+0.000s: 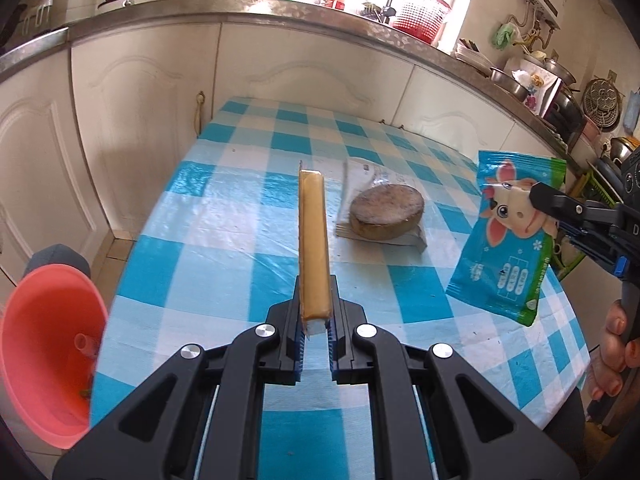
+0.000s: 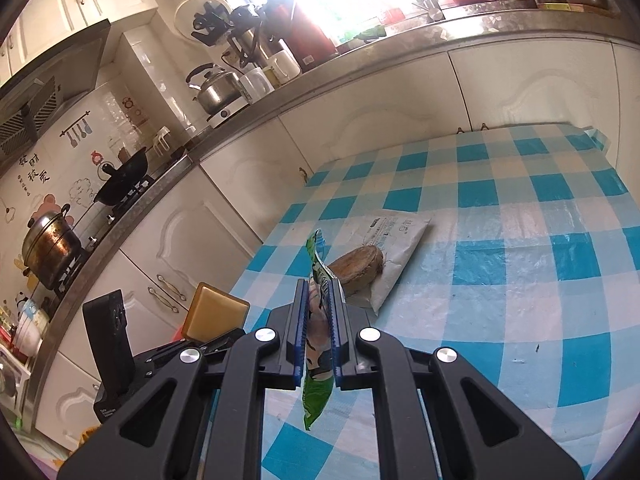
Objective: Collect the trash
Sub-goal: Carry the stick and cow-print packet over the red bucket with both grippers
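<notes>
My left gripper [image 1: 316, 296] is shut on one end of a flat yellow-tan packet [image 1: 314, 240], seen edge-on and held above the blue-checked table [image 1: 224, 240]. At the right, my right gripper [image 1: 534, 196] is shut on a blue wet-wipe packet [image 1: 508, 248] with a cartoon cow, which hangs above the table's right side. In the right wrist view that packet [image 2: 318, 388] is pinched edge-on between the fingers of the right gripper [image 2: 320, 292]. The yellow packet [image 2: 214, 314] shows at lower left. A round brown cake [image 1: 386, 210] lies on a white wrapper [image 2: 400, 240] mid-table.
A pink bin [image 1: 44, 344] stands on the floor left of the table, with a small pink tube inside. White cabinets and a steel counter [image 1: 280, 8] crowded with kettle, cups and bowls run behind the table. A person's hand [image 1: 612, 352] grips the right tool's handle.
</notes>
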Tool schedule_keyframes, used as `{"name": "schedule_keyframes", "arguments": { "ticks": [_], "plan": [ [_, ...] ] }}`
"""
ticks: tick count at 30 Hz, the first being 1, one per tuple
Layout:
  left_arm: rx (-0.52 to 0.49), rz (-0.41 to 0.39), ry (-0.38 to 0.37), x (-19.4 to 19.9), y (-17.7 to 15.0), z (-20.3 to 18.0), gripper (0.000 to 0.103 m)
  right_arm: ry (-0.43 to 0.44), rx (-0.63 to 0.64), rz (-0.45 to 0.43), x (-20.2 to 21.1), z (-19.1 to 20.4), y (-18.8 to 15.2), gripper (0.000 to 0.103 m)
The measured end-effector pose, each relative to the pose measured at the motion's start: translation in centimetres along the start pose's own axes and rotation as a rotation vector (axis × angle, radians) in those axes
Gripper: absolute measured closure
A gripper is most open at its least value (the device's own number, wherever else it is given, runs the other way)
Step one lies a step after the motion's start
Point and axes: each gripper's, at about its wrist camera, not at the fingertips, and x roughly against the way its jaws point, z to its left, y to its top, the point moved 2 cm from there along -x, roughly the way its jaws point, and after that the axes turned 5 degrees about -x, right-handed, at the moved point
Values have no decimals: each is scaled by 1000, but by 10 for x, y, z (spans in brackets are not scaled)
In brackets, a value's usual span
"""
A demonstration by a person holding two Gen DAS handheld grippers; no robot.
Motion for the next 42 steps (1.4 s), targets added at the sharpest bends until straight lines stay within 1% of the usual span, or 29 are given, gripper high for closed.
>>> {"name": "schedule_keyframes", "arguments": {
  "ticks": [13,21,29,42],
  "plan": [
    [30,-20,103,17,-1,33,92,10,60,18,-12,30,5,92],
    [67,-20,170,24,-4,59,92,40,118,61,-33,57,2,92],
    [124,-11,235,32,-16,92,92,81,178,110,-60,88,-2,92],
    [187,4,348,45,-34,140,92,158,272,184,-102,144,-11,92]
  ]
}}
